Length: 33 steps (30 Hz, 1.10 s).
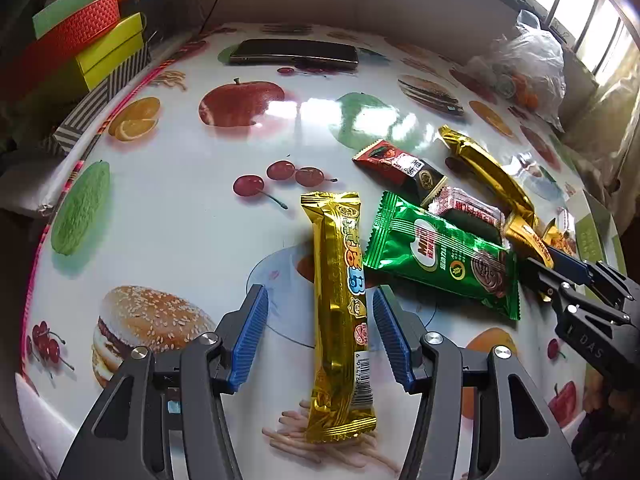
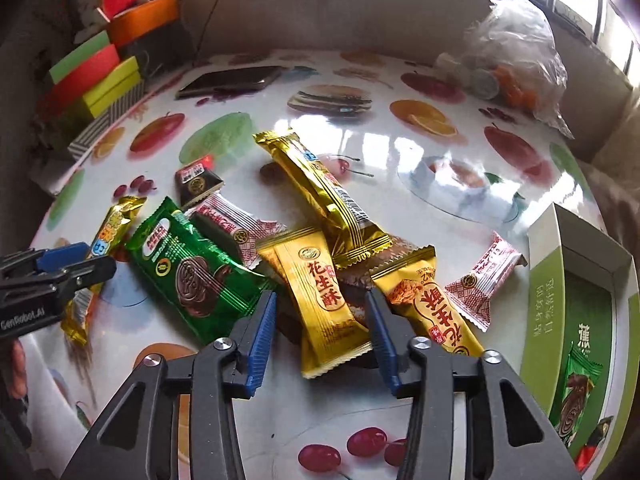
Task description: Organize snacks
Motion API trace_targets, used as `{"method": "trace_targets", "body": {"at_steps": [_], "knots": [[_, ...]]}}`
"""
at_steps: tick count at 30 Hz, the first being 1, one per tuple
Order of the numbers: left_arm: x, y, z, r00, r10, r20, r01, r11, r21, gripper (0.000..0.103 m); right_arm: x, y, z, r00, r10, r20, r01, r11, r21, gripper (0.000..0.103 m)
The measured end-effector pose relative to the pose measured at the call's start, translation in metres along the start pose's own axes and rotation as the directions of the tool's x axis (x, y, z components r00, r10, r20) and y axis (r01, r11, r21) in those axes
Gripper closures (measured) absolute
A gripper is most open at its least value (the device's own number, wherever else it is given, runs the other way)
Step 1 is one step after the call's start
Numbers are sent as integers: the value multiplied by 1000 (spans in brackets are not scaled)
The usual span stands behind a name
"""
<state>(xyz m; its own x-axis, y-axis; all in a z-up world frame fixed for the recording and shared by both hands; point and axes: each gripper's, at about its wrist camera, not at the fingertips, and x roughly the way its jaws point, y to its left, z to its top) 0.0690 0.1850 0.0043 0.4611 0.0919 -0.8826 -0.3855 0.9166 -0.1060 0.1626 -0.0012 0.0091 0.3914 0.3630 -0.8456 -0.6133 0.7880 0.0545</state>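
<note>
- Between the left gripper (image 1: 320,320) jaws, spread wide and clear of it, lies a long gold bar (image 1: 340,312) on the table (image 1: 180,208)
- Right gripper (image 2: 322,336), half open, straddles a yellow packet (image 2: 320,300), seemingly not pinching it
- Beside: green packet (image 2: 192,272), green box (image 2: 580,300)

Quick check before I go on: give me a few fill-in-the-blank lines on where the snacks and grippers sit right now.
1. The long gold bar lies between the open fingers of the ____ gripper.
2. The packet with a chocolate biscuit picture has a ____ wrapper.
3. The right gripper hangs open over a flat ____ packet with red characters.
4. At the table's far edge lies a dark ____.

Missing words: left; green; yellow; phone
</note>
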Motion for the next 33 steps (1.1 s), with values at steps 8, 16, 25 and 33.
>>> {"method": "trace_targets", "body": {"at_steps": [8, 16, 25, 33], "knots": [[-1, 0, -1, 1000, 28, 11, -28, 1000, -3, 62, -1, -1, -3, 1000, 21, 10, -21, 999, 24, 75], [-2, 3, -2, 1000, 22, 16, -22, 1000, -8, 79, -6, -3, -8, 999, 35, 28, -37, 998, 53, 78], [-12, 0, -4, 999, 9, 36, -9, 1000, 1, 79, -14, -3, -12, 999, 34, 43, -37, 996, 77, 79], [-22, -9, -5, 999, -12, 49, 11, 1000, 21, 79, -24, -2, -18, 998, 36, 55, -41, 995, 91, 79]]}}
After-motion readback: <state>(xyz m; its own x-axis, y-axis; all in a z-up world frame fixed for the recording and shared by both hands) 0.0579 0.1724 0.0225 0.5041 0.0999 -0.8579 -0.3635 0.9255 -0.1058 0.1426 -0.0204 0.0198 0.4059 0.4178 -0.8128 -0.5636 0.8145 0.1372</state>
